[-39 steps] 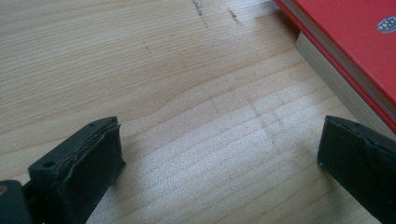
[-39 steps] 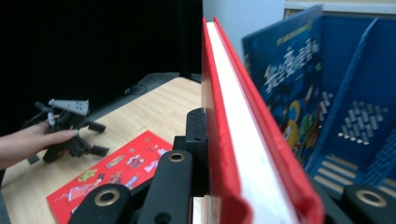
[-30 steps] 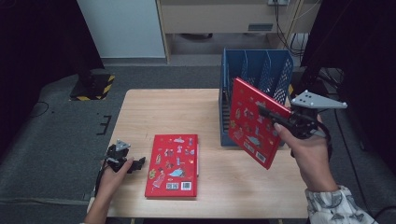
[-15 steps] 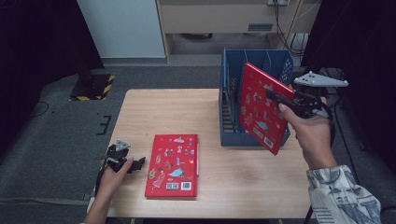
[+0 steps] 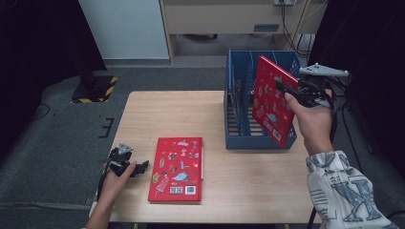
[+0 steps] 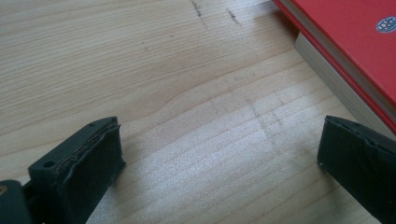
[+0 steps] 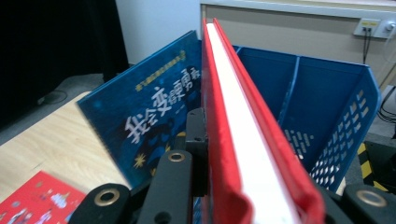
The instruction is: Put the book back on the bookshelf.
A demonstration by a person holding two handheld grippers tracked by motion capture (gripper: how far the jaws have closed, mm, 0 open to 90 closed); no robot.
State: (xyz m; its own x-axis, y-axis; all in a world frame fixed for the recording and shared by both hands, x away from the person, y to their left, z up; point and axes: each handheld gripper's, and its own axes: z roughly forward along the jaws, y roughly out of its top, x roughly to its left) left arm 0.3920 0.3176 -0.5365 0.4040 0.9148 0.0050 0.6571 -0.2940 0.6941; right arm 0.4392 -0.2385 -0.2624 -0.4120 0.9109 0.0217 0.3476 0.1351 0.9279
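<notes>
My right gripper is shut on a red book and holds it upright and tilted over the right side of a blue slotted bin. The right gripper view looks along that red book's page edge, with a blue book standing in the bin behind it. A second red book lies flat on the wooden table. Just left of it, my left gripper rests open on the table. In the left gripper view its jaws stand wide apart over bare wood, the flat book's corner at upper right.
The bin stands at the table's back right and has several upright dividers. A person's patterned sleeve reaches in at the lower right. Grey floor surrounds the table, with a black-and-yellow marked base at the far left and cables behind the bin.
My right gripper has carried the red book up and back, from in front of the bin to over its right side, turning it more upright. The left gripper has stayed put.
</notes>
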